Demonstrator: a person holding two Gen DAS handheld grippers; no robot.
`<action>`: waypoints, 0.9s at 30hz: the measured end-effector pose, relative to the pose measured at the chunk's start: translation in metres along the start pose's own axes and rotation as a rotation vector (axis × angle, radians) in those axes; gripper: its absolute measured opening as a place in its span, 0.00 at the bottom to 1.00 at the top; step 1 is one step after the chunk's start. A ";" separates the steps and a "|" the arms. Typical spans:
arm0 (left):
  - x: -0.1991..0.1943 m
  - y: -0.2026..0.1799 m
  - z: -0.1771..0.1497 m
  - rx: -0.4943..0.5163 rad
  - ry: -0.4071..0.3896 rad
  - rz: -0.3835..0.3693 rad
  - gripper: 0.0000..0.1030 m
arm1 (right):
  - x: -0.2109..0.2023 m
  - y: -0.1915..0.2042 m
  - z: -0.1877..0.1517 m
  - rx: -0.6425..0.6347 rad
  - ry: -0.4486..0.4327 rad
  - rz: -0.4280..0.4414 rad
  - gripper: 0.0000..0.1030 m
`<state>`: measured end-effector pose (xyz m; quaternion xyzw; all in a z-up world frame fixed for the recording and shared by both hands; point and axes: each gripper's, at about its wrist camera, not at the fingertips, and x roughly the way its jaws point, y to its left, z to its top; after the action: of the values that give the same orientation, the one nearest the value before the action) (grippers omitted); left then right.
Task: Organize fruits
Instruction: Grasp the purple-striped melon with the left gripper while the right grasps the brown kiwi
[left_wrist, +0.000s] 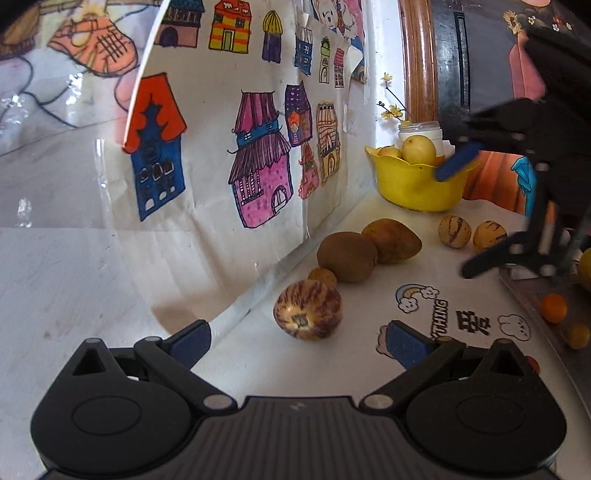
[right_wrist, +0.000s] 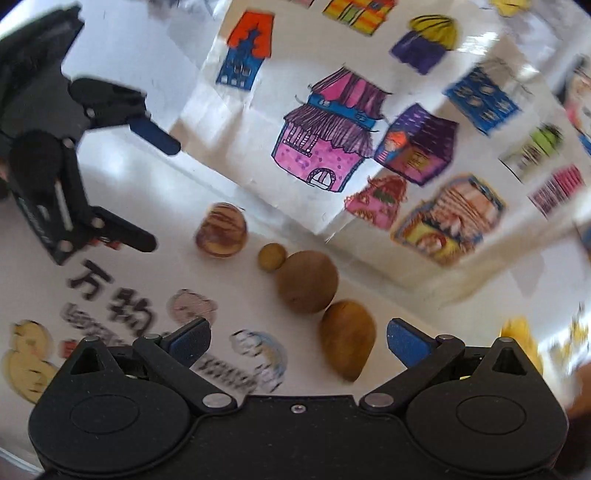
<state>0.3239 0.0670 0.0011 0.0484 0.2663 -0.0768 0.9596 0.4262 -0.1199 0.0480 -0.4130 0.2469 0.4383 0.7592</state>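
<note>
Right now both tools gaping, gripping nothing. Left tool (left_wrist: 297, 345) sitting just behind striped melon-like fruit (left_wrist: 307, 309) on worktop (left_wrist: 369, 295), fruit lying dead ahead between fingers, slightly forward. Right tool (right_wrist: 298, 343) hovering over elongated brown fruit (right_wrist: 347, 339), long axis running roughly along tool's pointing direction. Yellow bowl (left_wrist: 417, 184) standing far back, already holding fruit. Left arm looking nearer for striped one.
</note>
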 end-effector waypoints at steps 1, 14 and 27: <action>0.003 0.001 0.000 -0.003 -0.003 -0.009 1.00 | 0.008 -0.002 0.003 -0.028 0.010 -0.002 0.97; 0.026 0.007 0.003 -0.011 -0.017 -0.060 0.91 | 0.077 0.001 0.026 -0.285 0.126 0.017 0.87; 0.046 0.010 0.007 -0.038 0.030 -0.095 0.72 | 0.101 0.001 0.034 -0.346 0.149 0.040 0.77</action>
<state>0.3681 0.0701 -0.0158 0.0186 0.2841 -0.1165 0.9515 0.4755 -0.0448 -0.0084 -0.5637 0.2314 0.4574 0.6476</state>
